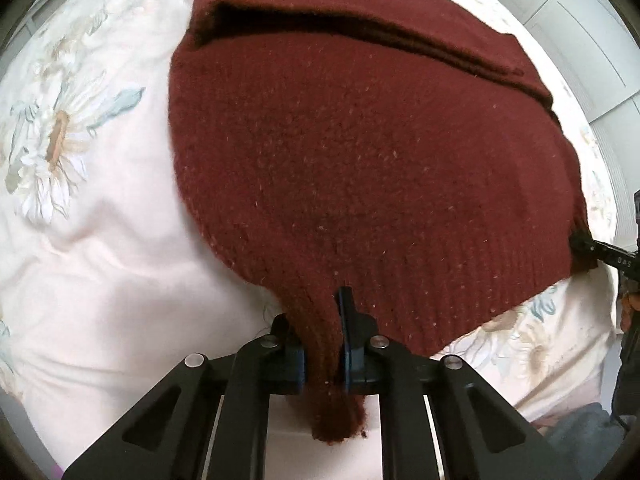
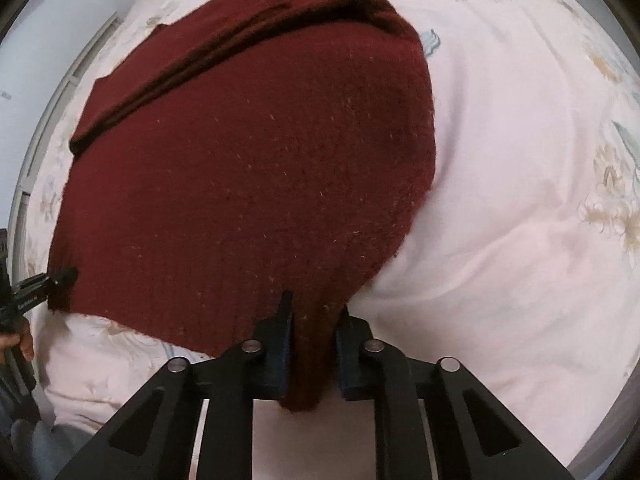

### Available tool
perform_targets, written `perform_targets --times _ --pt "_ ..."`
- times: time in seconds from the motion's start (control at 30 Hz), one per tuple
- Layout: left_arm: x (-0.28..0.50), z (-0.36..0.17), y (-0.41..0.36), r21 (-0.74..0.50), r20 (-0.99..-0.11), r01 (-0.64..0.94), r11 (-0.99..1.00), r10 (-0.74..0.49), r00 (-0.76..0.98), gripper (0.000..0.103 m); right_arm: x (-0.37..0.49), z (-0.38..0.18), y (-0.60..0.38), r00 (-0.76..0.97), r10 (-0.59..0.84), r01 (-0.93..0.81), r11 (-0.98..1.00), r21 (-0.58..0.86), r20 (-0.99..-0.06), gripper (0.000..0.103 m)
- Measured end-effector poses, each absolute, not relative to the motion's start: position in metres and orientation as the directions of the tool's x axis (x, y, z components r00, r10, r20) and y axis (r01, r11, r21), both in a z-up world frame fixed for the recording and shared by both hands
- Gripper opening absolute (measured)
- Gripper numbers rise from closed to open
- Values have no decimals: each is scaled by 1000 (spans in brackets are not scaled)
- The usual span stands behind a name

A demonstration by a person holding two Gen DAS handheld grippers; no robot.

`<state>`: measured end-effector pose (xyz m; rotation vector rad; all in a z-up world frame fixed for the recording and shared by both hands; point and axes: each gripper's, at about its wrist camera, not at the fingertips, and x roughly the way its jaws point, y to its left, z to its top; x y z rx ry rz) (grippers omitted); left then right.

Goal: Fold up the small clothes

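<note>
A dark red knit sweater (image 1: 340, 152) lies spread on a bed, with a sleeve folded across its far part (image 1: 360, 40). My left gripper (image 1: 323, 320) is shut on the sweater's near left hem corner, which bunches between the fingers. My right gripper (image 2: 314, 320) is shut on the near right hem corner of the sweater (image 2: 248, 168). Each gripper shows in the other's view: the right gripper at the right edge of the left wrist view (image 1: 592, 250), the left gripper at the left edge of the right wrist view (image 2: 60, 276).
The bed is covered by a pale pink quilt with a daisy print (image 1: 100, 240), also in the right wrist view (image 2: 520, 200). White cabinet doors (image 1: 592, 28) stand beyond the bed. A white wall panel (image 2: 48, 32) lies past the bed's far edge.
</note>
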<state>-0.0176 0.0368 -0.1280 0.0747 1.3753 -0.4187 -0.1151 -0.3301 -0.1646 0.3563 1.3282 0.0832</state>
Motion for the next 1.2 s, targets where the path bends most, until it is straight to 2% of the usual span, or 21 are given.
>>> perform_targets --times 0.47,0.7,0.9,1.2 --pt "53 -41 48 -303 -872 303 903 -392 295 10 -62 -70 -347 502 271 106 923 370 -821 14" --pt "96 -5 71 -282 -837 284 916 -380 395 10 -27 -32 -364 602 251 109 915 389 -758 13" --pt "142 12 66 -266 -814 258 929 -360 456 10 28 -11 -364 653 174 128 934 334 -737 13" --pt "210 -7 53 -173 -848 220 960 -259 462 10 115 -31 -359 602 112 162 953 258 -791 13"
